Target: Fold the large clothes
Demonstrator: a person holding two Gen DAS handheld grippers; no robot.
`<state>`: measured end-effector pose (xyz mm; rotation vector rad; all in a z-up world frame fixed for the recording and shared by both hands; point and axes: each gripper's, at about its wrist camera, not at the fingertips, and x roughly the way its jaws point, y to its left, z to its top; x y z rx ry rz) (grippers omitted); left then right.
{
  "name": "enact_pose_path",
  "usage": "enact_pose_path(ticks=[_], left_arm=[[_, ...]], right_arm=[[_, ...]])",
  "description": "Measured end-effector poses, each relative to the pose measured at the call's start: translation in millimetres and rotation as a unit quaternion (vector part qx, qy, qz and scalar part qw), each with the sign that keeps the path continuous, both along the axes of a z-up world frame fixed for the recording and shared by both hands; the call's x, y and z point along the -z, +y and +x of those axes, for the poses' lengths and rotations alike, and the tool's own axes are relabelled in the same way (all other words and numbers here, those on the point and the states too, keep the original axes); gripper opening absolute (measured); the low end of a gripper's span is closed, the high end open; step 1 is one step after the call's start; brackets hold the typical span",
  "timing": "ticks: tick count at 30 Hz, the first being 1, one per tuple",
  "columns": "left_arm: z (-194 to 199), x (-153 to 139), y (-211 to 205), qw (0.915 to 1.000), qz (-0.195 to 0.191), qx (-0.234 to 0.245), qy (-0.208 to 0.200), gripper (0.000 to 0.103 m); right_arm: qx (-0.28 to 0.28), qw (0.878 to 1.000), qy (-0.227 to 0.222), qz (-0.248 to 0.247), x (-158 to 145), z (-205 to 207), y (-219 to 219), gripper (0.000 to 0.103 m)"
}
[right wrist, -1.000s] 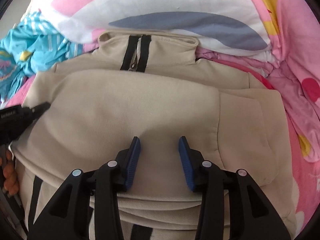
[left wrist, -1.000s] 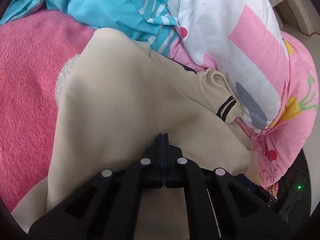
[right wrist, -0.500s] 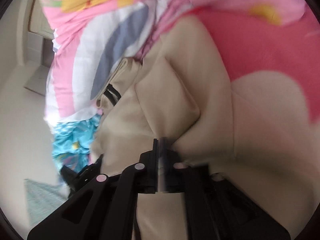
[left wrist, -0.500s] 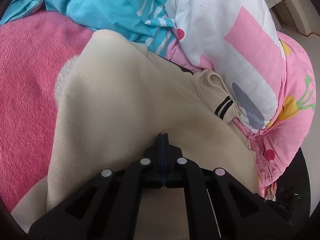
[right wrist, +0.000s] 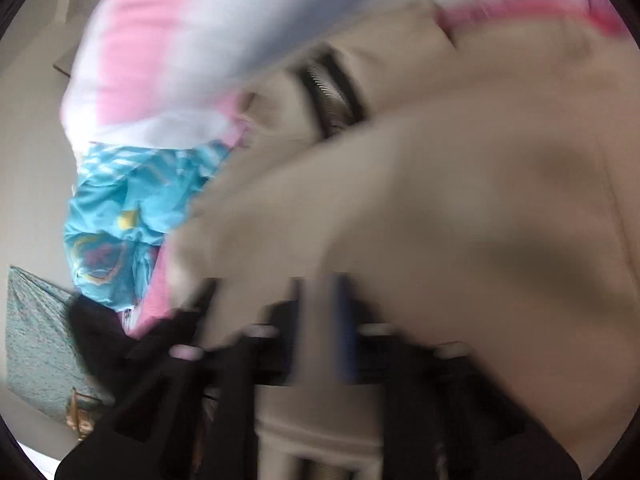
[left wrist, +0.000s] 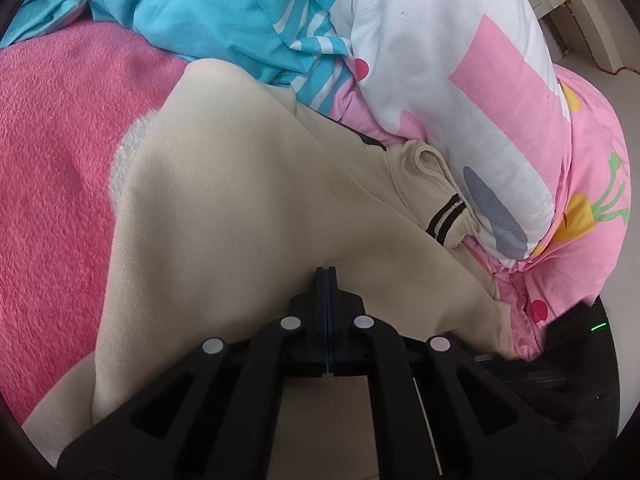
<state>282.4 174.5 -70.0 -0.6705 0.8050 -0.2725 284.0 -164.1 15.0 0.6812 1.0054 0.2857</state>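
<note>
Beige jacket — soft, thick, limp; best held at folded edges. Left gripper fingers pressed together on its cloth; right gripper too blurred to tell.

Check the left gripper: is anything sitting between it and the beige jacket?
Nothing visible does. The left gripper is pressed shut on a fold of the beige jacket. The patterned duvet and blue cloth lie beyond the jacket's collar.
</note>
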Motion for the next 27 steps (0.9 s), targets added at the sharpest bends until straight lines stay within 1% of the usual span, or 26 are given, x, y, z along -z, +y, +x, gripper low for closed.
enact_pose_path(ticks=[1,2,3,4,5,6,7,9,11,12,13,14,15,16,17,18,19,20,21,23,24,25,26,27], left_arm=[[-1,-1,0,1.0,0.002,0.0,-0.001,0.003],[-1,-1,0,1.0,0.002,0.0,-0.001,0.003],[-1,-1,1,1.0,-0.001,0.0,0.0,0.003],[-1,-1,1,1.0,-0.003,0.0,0.0,0.003],[-1,-1,1,1.0,-0.002,0.0,-0.001,0.003],[-2,-1,1,1.0,-0.001,0.0,-0.001,0.003],[-1,0,2,1.0,-0.002,0.0,0.0,0.003],[-2,-1,2,1.0,-0.002,-0.001,-0.002,0.003],[-3,0,3,1.0,-0.002,-0.001,-0.002,0.003],[-3,0,3,1.0,-0.002,-0.001,-0.002,0.003],[-3,0,2,1.0,-0.002,-0.001,-0.002,0.003],[-3,0,2,1.0,-0.002,-0.001,-0.001,0.003],[-3,-1,2,1.0,-0.003,-0.001,-0.002,0.003],[-3,-1,1,1.0,-0.003,-0.001,-0.002,0.003],[-3,0,1,1.0,-0.001,-0.001,0.0,0.003],[-4,-1,1,1.0,0.0,-0.001,0.0,0.003],[-4,-1,0,1.0,-0.001,-0.001,0.0,0.003],[-3,-1,0,1.0,-0.001,-0.001,0.001,0.003],[-4,-1,0,1.0,-0.001,-0.001,0.002,0.002],[-8,-9,-1,0.9999,0.008,-0.01,-0.004,0.002],[-16,-19,0,0.999,0.027,-0.029,-0.022,0.004],[-21,-29,0,0.9977,0.035,-0.034,-0.048,0.004],[-24,-35,0,0.9971,0.021,-0.026,-0.069,0.004],[-24,-37,2,0.9962,-0.009,-0.009,-0.086,0.004]], right_arm=[[0.002,0.999,0.006,0.031,4,0,-7,0.0],[0.001,0.999,0.015,0.033,2,0,-9,0.0],[-0.007,1.0,0.019,0.012,-5,-1,-6,0.0],[-0.02,0.999,0.021,-0.022,-12,0,0,0.0],[-0.022,0.999,0.026,-0.035,-16,0,2,0.0],[-0.015,0.999,0.033,-0.035,-20,-1,2,0.0],[-0.006,0.999,0.036,-0.024,-27,-5,1,0.004],[-0.004,1.0,0.012,-0.02,-42,-4,4,0.004],[-0.014,0.998,-0.023,-0.061,-59,-1,13,0.006],[-0.021,0.997,-0.035,-0.07,-64,2,18,0.009],[-0.028,0.996,-0.038,-0.071,-64,6,21,0.018],[-0.03,0.996,-0.026,-0.074,-58,13,22,0.023],[-0.031,0.996,-0.006,-0.082,-47,20,22,0.024],[-0.027,0.995,0.029,-0.088,-22,28,17,0.015],[-0.017,0.997,0.023,-0.073,-13,28,11,0.001],[-0.008,0.999,0.012,-0.045,-6,26,1,0.0],[-0.005,1.0,0.011,-0.003,0,24,-9,0.0],[-0.005,1.0,0.013,0.017,3,22,-16,0.0],[-0.007,1.0,0.013,0.019,3,22,-17,0.0],[-0.014,1.0,-0.001,-0.012,-1,20,-13,0.0],[-0.016,1.0,-0.009,-0.025,-2,18,-11,0.0],[-0.015,0.999,-0.019,-0.032,-3,16,-10,0.0],[-0.015,0.999,-0.023,-0.032,-2,16,-10,0.0],[-0.015,0.999,-0.025,-0.03,-3,17,-7,0.0]])
